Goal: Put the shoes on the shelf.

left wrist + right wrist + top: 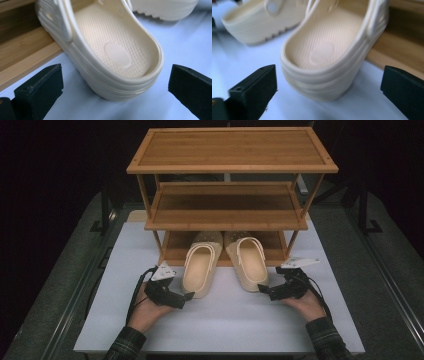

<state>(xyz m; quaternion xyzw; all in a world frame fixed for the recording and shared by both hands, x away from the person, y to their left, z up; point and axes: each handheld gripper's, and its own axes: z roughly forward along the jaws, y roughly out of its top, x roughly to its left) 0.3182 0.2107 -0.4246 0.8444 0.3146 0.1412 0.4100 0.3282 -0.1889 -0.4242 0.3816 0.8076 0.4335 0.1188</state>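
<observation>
Both grippers wide open, one clog heel ahead of each.

I hold the left gripper point(186, 296) and right gripper point(262, 289) with jaws spread wide and nothing between the pads; the left clog point(112, 50) has its heel just ahead of the left jaws, and the right clog point(329, 55) sits likewise before the right jaws. To grip well, I judge each heel rim should be centred between the pads before closing, squarely across the wall. Beneath lies the white table point(225, 320); beyond the clogs stands the bamboo shoe rack point(230, 170), toes tucked under its lowest shelf, in a dark room.
</observation>
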